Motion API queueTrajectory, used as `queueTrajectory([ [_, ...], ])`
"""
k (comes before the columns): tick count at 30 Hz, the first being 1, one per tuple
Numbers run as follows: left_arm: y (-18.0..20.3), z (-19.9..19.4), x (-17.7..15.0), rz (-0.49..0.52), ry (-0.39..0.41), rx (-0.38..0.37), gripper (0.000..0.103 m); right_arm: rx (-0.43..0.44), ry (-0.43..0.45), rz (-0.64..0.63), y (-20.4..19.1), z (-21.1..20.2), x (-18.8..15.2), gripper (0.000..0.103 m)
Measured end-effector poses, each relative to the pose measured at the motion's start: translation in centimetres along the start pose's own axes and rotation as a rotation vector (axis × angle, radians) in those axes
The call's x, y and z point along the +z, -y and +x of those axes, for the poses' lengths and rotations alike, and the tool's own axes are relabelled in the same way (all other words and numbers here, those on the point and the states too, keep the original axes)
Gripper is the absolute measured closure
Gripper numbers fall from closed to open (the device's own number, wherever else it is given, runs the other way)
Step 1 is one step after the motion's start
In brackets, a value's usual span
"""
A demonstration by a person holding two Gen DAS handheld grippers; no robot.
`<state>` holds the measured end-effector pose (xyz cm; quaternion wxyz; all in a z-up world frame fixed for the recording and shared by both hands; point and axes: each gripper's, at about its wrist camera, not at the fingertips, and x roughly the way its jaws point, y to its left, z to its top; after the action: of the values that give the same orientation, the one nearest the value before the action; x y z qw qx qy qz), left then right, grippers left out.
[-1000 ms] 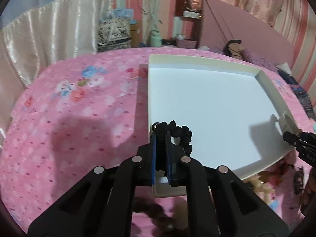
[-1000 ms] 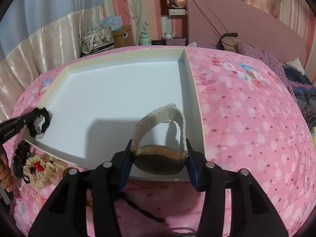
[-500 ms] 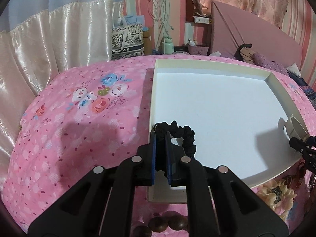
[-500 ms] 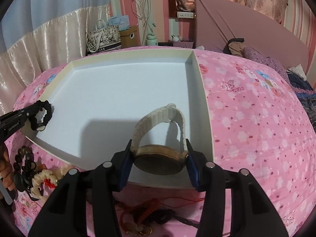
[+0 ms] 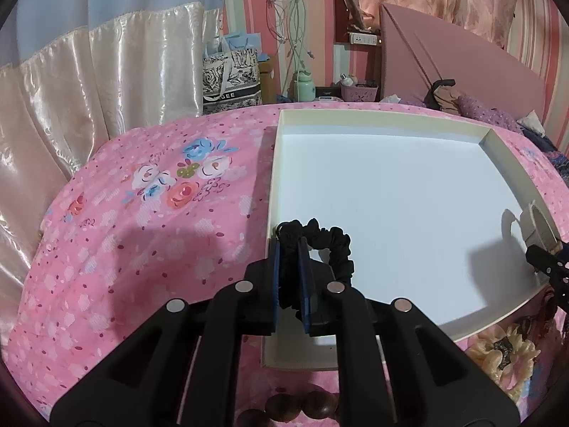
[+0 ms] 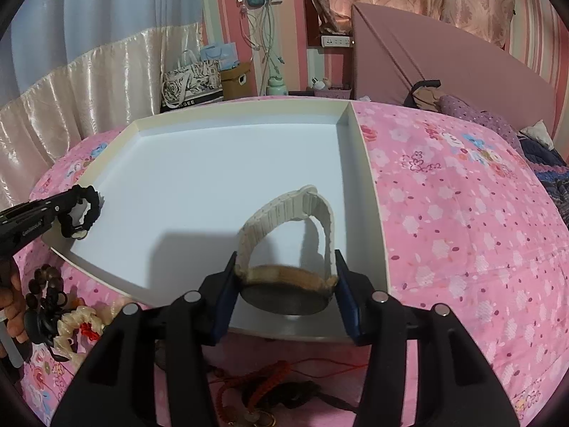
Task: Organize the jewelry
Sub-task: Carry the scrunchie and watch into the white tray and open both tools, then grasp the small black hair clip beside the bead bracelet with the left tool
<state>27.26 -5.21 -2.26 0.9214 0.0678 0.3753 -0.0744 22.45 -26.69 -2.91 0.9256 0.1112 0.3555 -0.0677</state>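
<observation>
A shallow white tray [image 5: 391, 121] lies on the pink floral bedspread; it also shows in the right wrist view [image 6: 359, 138]. My left gripper [image 5: 291, 245] is shut on a black scrunchie [image 5: 334, 245] and holds it just above the tray's near left corner; the scrunchie shows in the right wrist view [image 6: 89, 210] too. My right gripper [image 6: 286, 267] is shut on a watch [image 6: 284, 288] with a cream strap and holds it above the tray's near right corner. The strap arches up in front of the fingers.
Loose jewelry lies on the bedspread below the tray's front edge: dark wooden beads [image 6: 44, 284], a cream scrunchie [image 6: 78, 323], red cords [image 6: 263, 384] and a cream flower piece [image 5: 501, 348]. Curtains, bags and a pink headboard [image 5: 462, 64] stand behind.
Both grippers have risen and drawn back a little from the tray, each still holding its item. The tray sits lower and further in both views.
</observation>
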Motion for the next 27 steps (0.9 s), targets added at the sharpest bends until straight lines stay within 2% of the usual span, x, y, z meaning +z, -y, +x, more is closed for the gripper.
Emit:
queueTrajectory([
  [2,0.3,0.1,0.1,0.013,0.0,-0.002,0.087,0.002,0.003,-0.005,0.0,-0.1,-0.1,0.049],
  [3,0.4,0.2,0.2,0.014,0.0,-0.002,0.085,0.009,0.009,-0.006,0.0,-0.2,-0.1,0.043],
  [4,0.5,0.2,0.2,0.016,0.002,-0.005,0.082,0.024,0.021,-0.012,-0.1,-0.5,-0.1,0.037],
  [5,0.6,0.2,0.3,0.02,0.005,-0.015,0.075,0.038,0.046,-0.024,-0.3,-1.0,-0.2,0.023],
  [6,0.7,0.2,0.3,0.021,0.007,-0.032,0.067,0.056,0.07,-0.031,-0.4,-1.5,-0.2,0.017],
  [8,0.9,0.0,0.5,0.023,0.024,-0.05,0.061,0.112,0.13,-0.032,-0.5,-2.8,-0.1,0.017],
  [11,1.3,-0.9,0.9,0.046,0.054,-0.067,0.039,0.214,0.221,0.02,0.6,-5.7,0.9,0.017],
  [12,1.4,-1.7,1.2,0.051,0.061,-0.052,0.04,0.226,0.25,0.03,1.3,-7.2,1.3,0.017],
  [13,1.1,-3.6,1.7,0.039,0.099,-0.068,0.039,0.233,0.3,0.037,2.3,-9.2,1.7,0.016],
  [14,0.8,-5.3,2.1,0.02,0.137,-0.085,0.034,0.225,0.343,0.046,3.1,-10.5,2.0,0.013],
  [15,0.2,-7.8,2.3,-0.006,0.187,-0.091,0.02,0.197,0.379,0.064,4.2,-12.1,2.4,0.01],
  [17,-0.5,-10.4,2.1,-0.025,0.23,-0.074,0.012,0.16,0.398,0.105,6.6,-14.7,3.0,0.01],
  [20,-1.5,-12.6,0.0,-0.056,0.203,-0.053,0.014,0.139,0.4,0.157,9.0,-17.2,1.7,0.01],
  [22,-1.9,-13.2,-3.1,-0.096,0.173,-0.078,0.015,0.101,0.385,0.169,9.5,-17.9,-1.1,0.01],
  [24,-1.5,-13.3,-6.0,-0.078,0.173,-0.061,0.015,0.082,0.351,0.159,9.2,-17.6,-3.5,0.012],
  [27,-0.7,-12.8,-9.9,-0.074,0.16,-0.084,0.015,0.061,0.274,0.155,8.0,-16.4,-7.4,0.023],
])
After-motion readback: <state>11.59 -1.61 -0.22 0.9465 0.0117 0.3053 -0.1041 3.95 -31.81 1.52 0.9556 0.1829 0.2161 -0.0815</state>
